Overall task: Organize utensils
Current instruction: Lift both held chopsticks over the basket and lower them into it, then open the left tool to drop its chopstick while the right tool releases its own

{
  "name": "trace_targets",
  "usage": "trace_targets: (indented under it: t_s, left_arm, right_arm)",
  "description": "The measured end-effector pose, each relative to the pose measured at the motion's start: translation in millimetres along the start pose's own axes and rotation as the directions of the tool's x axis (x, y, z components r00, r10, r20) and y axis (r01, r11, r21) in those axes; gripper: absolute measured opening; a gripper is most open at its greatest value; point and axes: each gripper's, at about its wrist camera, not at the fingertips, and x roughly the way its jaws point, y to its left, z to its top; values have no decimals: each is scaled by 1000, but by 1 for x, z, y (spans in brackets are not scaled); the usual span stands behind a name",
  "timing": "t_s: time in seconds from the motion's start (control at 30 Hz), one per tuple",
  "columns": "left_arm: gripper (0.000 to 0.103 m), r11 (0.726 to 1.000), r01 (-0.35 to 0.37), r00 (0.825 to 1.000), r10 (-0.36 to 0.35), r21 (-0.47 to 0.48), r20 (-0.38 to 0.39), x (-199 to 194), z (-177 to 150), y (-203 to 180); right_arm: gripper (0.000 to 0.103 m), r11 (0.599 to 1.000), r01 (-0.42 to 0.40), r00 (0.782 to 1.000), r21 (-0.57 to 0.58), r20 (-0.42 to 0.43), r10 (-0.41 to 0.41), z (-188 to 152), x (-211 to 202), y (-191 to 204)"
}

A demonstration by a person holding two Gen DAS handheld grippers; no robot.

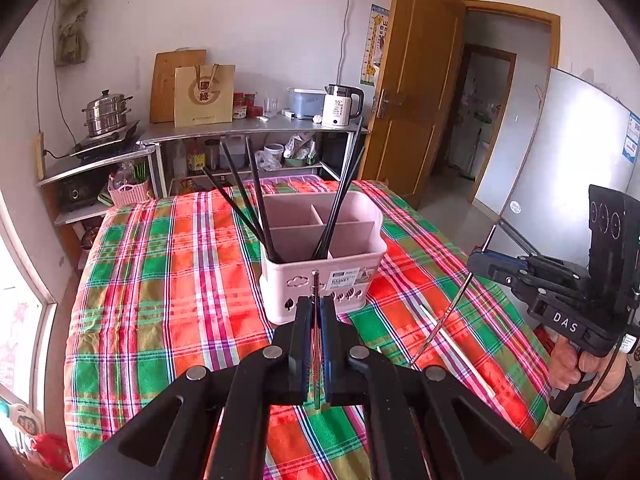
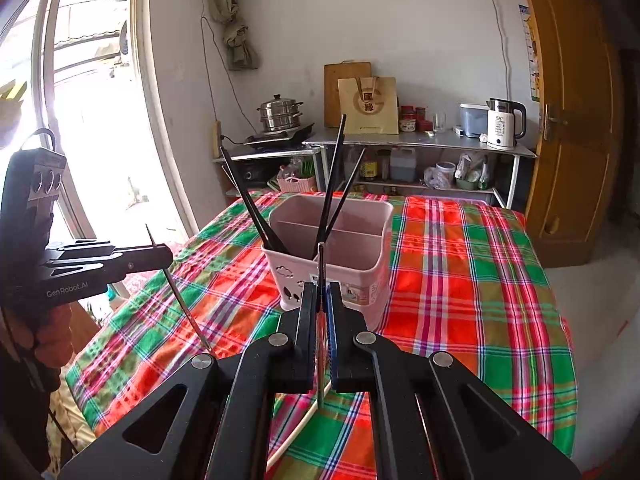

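Observation:
A pink divided utensil basket [image 1: 320,256] stands on the plaid tablecloth, with several black chopsticks [image 1: 256,208] leaning in its near compartments; it also shows in the right wrist view [image 2: 340,256]. My left gripper [image 1: 316,312] is shut on a thin metal chopstick [image 1: 315,284], held upright just in front of the basket. My right gripper [image 2: 320,300] is shut on another metal chopstick [image 2: 320,264], also just before the basket. A white chopstick [image 1: 456,348] lies on the cloth to the right; it also shows in the right wrist view [image 2: 296,432].
The table [image 1: 160,280] is covered in red-green plaid cloth. Behind it stand metal shelves [image 1: 256,132] with a steamer pot [image 1: 106,114], a paper bag and a kettle [image 1: 342,106]. A wooden door [image 1: 408,92] and a fridge are at the right, a window [image 2: 80,120] at the left.

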Motion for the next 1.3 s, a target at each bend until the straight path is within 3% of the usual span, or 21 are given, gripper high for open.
trace_targets:
  t_s: [0.33,0.57,0.97,1.3]
  left_arm:
    - [4,999,19,993,-14,-47,120,-12,63,14]
    - [4,998,25,989,-17,-56,144,4,93,20]
    - [4,996,47,991,-37,-77,131,42,106,36]
    - [4,994,65,988,-53,-82,146,49,124,44]
  right_arm:
    - [4,999,-41,993,-19,113,43,51,9,12]
    - [4,999,-50,985,-17,167,52,83,23,15]
    - [4,998,-65,982,11,180,62,101,57,11]
    - [4,998,-65,984,17,167,61,105,71,9]
